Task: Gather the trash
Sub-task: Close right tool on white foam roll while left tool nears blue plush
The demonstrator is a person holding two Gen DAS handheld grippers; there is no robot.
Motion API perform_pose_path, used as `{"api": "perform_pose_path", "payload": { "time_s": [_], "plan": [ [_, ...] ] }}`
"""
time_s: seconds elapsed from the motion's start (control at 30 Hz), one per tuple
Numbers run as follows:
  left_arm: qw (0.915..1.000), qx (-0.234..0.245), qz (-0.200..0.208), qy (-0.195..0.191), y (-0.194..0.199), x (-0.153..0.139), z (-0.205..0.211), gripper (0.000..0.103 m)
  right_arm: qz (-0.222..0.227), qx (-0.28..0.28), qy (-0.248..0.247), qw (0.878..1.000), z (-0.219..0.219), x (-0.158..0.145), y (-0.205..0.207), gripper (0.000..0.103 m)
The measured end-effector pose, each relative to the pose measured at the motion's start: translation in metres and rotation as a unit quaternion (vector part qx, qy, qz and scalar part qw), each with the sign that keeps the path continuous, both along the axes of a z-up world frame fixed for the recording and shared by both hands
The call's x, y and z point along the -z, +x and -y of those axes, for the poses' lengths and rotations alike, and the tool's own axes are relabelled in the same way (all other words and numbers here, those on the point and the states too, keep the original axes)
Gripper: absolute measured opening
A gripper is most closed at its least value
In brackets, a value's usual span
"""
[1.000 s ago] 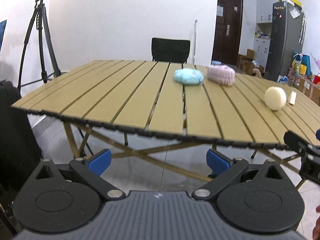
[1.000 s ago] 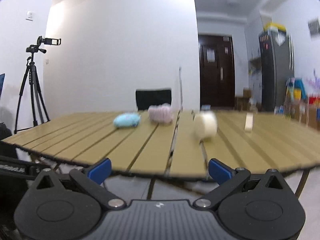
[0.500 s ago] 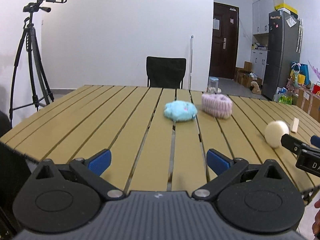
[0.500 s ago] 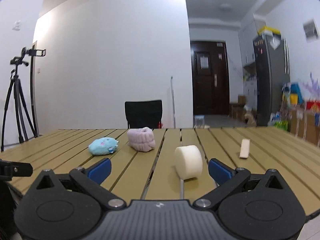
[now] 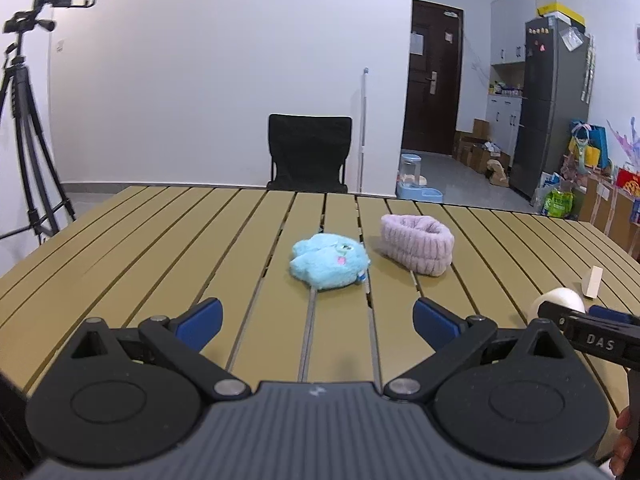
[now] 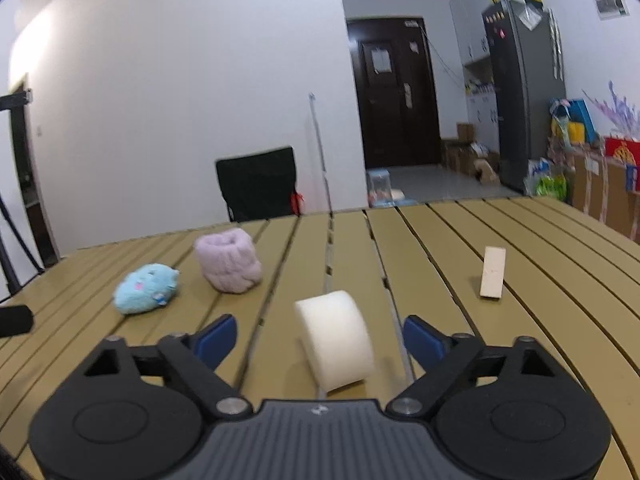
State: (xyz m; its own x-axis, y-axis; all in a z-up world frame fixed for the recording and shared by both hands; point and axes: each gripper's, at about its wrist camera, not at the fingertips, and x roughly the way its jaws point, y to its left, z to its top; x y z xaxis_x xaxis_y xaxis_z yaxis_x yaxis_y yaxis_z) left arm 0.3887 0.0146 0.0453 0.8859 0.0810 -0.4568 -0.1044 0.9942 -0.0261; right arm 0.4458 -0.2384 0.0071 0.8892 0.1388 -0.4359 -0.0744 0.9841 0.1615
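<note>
The right gripper (image 6: 318, 336) is pictured with its jaws closing around a cream foam cylinder (image 6: 334, 340), which lies dead ahead between the blue fingertips (image 6: 218, 334) but is not yet pressed by either pad. The cylinder is seen resting on its curved side on the slatted table (image 6: 540, 280), its axis running roughly across the jaws. A small pale wooden block (image 6: 493, 272) is shown standing upright farther ahead to the right; a pink fuzzy band (image 6: 229, 266) and a light blue plush toy (image 6: 146, 288) lie ahead to the left.

The left gripper (image 5: 318, 320) is held released and empty, the plush toy straight ahead of it and well short of its fingertips. The right hand is judged nearer its target. Only the letters "DAS" can be read, on the right gripper's finger as seen from the left.
</note>
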Motion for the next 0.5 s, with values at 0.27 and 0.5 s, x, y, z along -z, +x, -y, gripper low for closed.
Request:
{"api": "perform_pose_path", "payload": {
  "time_s": [0.27, 0.5],
  "plan": [
    [0.9997, 0.022, -0.010, 0.002, 0.037, 0.002, 0.002, 0.103, -0.046, -0.001, 0.017, 0.999, 0.007, 0.012, 0.028, 0.029],
    [0.9993, 0.026, -0.024, -0.010, 0.063, 0.011, 0.000, 0.103, -0.033, 0.022, 0.026, 0.999, 0.021, 0.009, 0.021, 0.028]
  ]
}}
